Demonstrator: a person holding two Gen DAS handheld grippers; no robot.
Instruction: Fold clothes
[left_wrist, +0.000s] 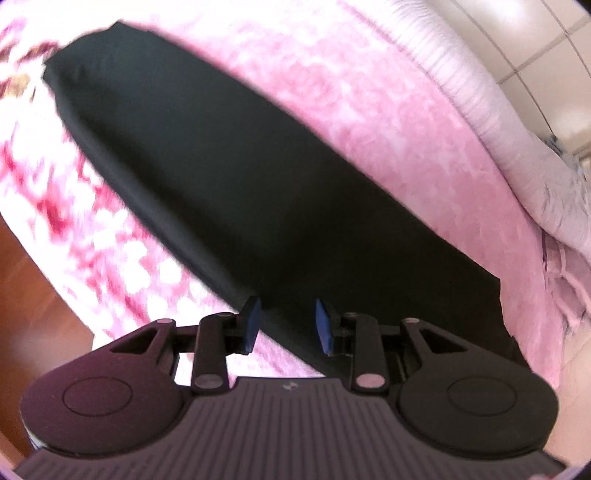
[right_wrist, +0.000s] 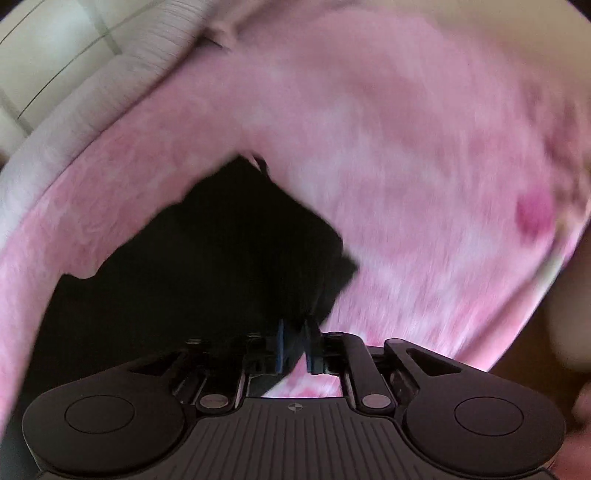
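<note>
Down at the bottom of the left wrist view, the left gripper (left_wrist: 286, 325) stands with its blue pads (left_wrist: 252, 325) apart and nothing between them. It hovers just over the near end of the black garment (left_wrist: 207, 177), which runs as a long folded strip from the lower right of the frame up to the upper left. Under it lies a pink blanket (left_wrist: 388, 122), and a pale quilt (left_wrist: 517, 122) is bunched at the upper right.

In the right wrist view, the right gripper (right_wrist: 297, 347) is clamped on a fold of the black garment (right_wrist: 207, 266), which rises from the pads toward the frame's centre and left. The pink blanket (right_wrist: 406, 147) fills the rest, blurred.
</note>
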